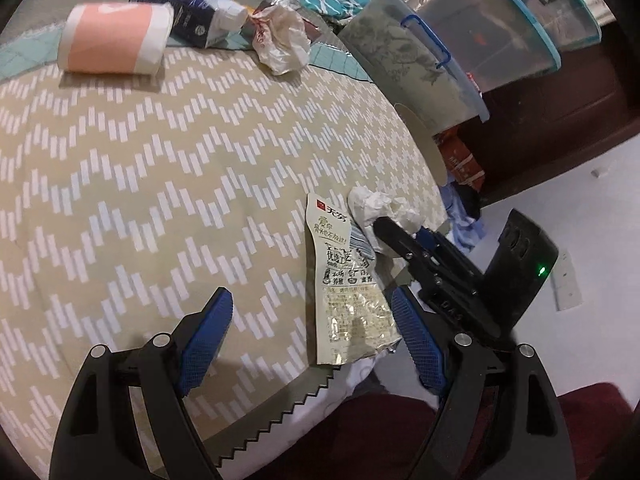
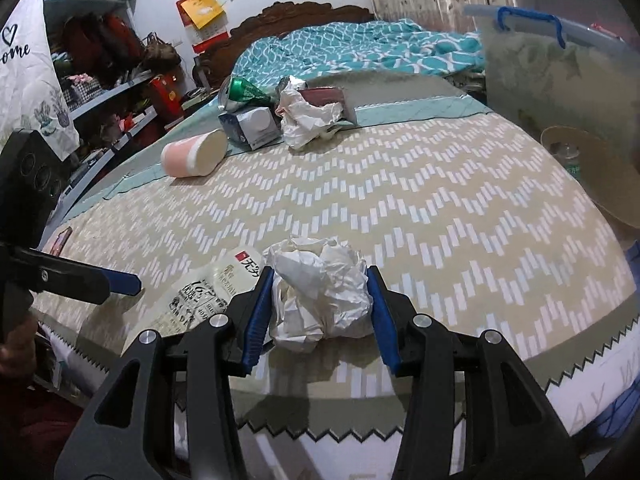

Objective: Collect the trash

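Note:
A crumpled white paper ball (image 2: 320, 296) sits by the near edge of the zigzag tablecloth (image 2: 400, 200). My right gripper (image 2: 321, 312) is shut on it, a blue pad pressing each side. In the left wrist view the same paper ball (image 1: 376, 208) shows in front of the right gripper (image 1: 396, 236). A flattened printed snack wrapper (image 1: 344, 280) lies beside it. My left gripper (image 1: 310, 308) hovers open over the cloth, its right finger by the wrapper's edge, gripping nothing. The snack wrapper (image 2: 208, 292) lies left of the paper ball in the right wrist view.
At the table's far side lie a pink paper cup (image 1: 116, 38) on its side, a blue carton (image 1: 192, 16), a crumpled food wrapper (image 1: 280, 40) and a green can (image 2: 244, 90). A clear storage bin (image 1: 404, 56) and a round brown container (image 2: 592, 172) stand off the right edge.

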{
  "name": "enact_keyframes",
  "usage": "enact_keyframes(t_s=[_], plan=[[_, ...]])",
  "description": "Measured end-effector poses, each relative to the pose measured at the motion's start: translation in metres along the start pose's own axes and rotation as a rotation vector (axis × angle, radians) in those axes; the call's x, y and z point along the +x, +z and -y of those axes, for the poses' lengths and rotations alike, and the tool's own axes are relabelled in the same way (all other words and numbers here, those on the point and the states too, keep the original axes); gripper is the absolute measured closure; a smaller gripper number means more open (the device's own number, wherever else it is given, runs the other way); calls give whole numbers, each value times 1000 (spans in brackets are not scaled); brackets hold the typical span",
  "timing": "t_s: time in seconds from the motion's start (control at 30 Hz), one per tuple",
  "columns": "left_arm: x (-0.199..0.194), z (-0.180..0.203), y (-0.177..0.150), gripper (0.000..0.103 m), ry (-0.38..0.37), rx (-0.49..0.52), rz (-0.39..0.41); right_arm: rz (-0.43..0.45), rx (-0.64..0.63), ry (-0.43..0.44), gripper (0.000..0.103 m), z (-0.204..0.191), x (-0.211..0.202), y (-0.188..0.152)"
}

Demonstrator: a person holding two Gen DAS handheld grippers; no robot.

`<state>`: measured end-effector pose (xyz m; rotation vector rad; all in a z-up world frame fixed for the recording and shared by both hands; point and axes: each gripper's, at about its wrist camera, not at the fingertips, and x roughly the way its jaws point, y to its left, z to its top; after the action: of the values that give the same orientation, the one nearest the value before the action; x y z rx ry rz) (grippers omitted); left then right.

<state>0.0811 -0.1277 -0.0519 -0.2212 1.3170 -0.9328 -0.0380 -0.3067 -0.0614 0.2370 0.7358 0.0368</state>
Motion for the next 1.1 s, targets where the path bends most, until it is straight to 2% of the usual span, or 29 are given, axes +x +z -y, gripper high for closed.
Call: enact_keyframes(t_s=[0.1, 0.5, 0.83, 0.9, 0.97, 1.0, 1.03, 1.1], plan=[[6, -5, 3, 25, -64, -36, -21, 11, -1, 4, 55, 1, 1, -2], [35, 7, 8, 25, -217, -64, -106, 39, 26, 40, 55, 7, 0, -8], [52, 27, 5, 26, -235, -28, -134, 45, 30, 44, 55, 9, -1, -10], [53, 26, 5, 33, -229, -44, -125, 46, 29, 45, 55, 9, -1, -10], [55, 17, 6, 56, -229, -83, -126, 46, 30, 45, 55, 9, -1, -9], [58, 12, 7, 64, -227, -108, -128, 46, 31, 46, 55, 9, -1, -10], [59, 5, 7, 78, -224, -130, -131, 48, 32, 47, 55, 9, -2, -10], [60, -6, 6, 81, -270, -177, -128, 49, 31, 45, 55, 8, -3, -10]])
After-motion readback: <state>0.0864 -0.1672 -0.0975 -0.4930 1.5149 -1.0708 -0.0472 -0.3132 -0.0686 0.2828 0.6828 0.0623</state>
